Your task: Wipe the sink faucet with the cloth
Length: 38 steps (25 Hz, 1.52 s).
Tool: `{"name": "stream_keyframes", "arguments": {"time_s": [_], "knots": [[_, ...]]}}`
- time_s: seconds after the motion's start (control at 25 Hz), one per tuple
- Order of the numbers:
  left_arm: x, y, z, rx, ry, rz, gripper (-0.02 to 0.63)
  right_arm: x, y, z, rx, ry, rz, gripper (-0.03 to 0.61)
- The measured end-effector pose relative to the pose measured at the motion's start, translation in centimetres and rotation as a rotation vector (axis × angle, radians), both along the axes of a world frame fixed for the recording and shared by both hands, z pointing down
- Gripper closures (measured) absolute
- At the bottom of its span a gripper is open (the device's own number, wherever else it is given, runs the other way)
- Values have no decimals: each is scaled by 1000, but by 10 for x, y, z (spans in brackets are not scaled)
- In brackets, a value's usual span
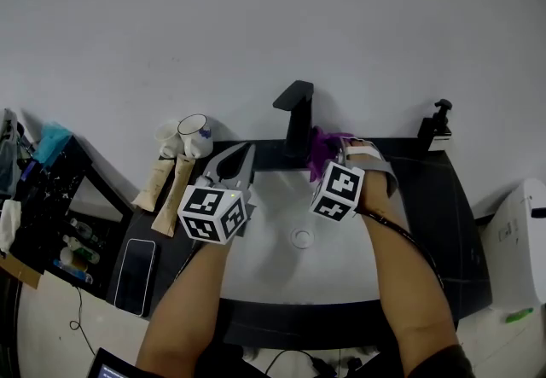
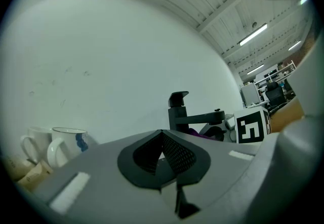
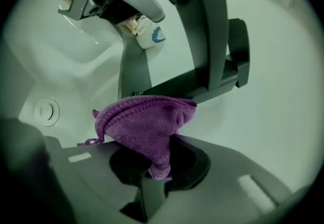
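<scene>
A black faucet (image 1: 296,116) stands at the back edge of the white sink (image 1: 273,257). My right gripper (image 1: 338,147) is shut on a purple cloth (image 1: 323,150), held just right of the faucet's base. In the right gripper view the cloth (image 3: 144,124) bunches out of the right gripper (image 3: 158,167) and lies right against the faucet's spout (image 3: 202,31). My left gripper (image 1: 246,148) hovers over the sink's left back corner, shut on nothing. From the left gripper (image 2: 162,138) the faucet (image 2: 178,112) shows ahead to the right, apart from it.
Two white mugs (image 1: 189,136) and two tubes (image 1: 167,183) lie left of the sink. A phone (image 1: 135,276) rests on the dark counter. A black soap dispenser (image 1: 437,122) stands at the back right. A cluttered shelf (image 1: 43,197) fills the far left. The drain (image 1: 301,237) sits mid-basin.
</scene>
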<state>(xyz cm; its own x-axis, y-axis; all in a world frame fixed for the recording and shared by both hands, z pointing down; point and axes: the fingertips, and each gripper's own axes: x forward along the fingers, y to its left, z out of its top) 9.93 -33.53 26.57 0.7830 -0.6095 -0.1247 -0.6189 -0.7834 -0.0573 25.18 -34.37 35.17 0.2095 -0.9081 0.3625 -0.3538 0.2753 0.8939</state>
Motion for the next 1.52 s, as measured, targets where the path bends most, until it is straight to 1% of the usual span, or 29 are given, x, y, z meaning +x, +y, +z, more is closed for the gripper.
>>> {"name": "stream_keyframes", "arguments": {"time_s": [0.08,0.2,0.24,0.28,0.32,0.4,0.48,0.56,0.64,0.68,0.72,0.76,0.8,0.84,0.96,1.08,1.2,1.28,1.36,1.44,1.52], "knots": [[-3,2,-4,10,3,-8,597,-4,2,-5,34,-57,-2,523],[-9,5,-13,67,-14,-49,597,-10,10,-22,87,-152,1,523],[-11,5,-16,81,-11,-65,597,-13,16,-27,95,-210,6,523],[-15,5,-20,88,4,-77,597,-17,22,-31,97,-303,11,523],[-19,6,-26,91,36,-79,597,-25,29,-35,92,-435,13,523],[-31,7,-45,90,147,-64,597,-44,38,-37,66,-769,16,523],[-45,8,-59,80,250,-58,597,-65,44,-30,36,-1066,43,522],[-62,6,-66,85,294,-100,597,-86,50,-19,29,-1348,103,522],[-84,2,-74,111,315,-188,597,-104,47,-9,75,-1640,196,522],[-96,-1,-79,125,326,-231,597,-110,42,-5,127,-1756,242,522],[-107,-2,-82,135,336,-269,597,-113,36,-2,192,-1841,282,522],[-117,-4,-84,140,339,-300,597,-115,30,0,256,-1897,311,522],[-126,-5,-85,143,338,-325,597,-119,24,0,307,-1926,322,522],[-134,-7,-86,143,339,-346,597,-124,19,-2,343,-1931,315,522],[-155,-12,-91,132,378,-384,597,-145,4,-25,428,-1886,241,523],[-161,-13,-94,119,414,-381,597,-149,-10,-66,561,-1884,164,523],[-163,-10,-98,124,433,-379,597,-138,-23,-106,694,-1935,129,523],[-167,-9,-100,129,446,-386,597,-131,-30,-125,764,-1987,130,523],[-170,-8,-102,130,457,-393,597,-127,-34,-133,804,-2033,144,523],[-170,-8,-102,130,462,-392,597,-124,-38,-128,817,-2062,181,523],[-166,-9,-102,124,456,-379,597,-120,-38,-110,814,-2075,237,523]]}}
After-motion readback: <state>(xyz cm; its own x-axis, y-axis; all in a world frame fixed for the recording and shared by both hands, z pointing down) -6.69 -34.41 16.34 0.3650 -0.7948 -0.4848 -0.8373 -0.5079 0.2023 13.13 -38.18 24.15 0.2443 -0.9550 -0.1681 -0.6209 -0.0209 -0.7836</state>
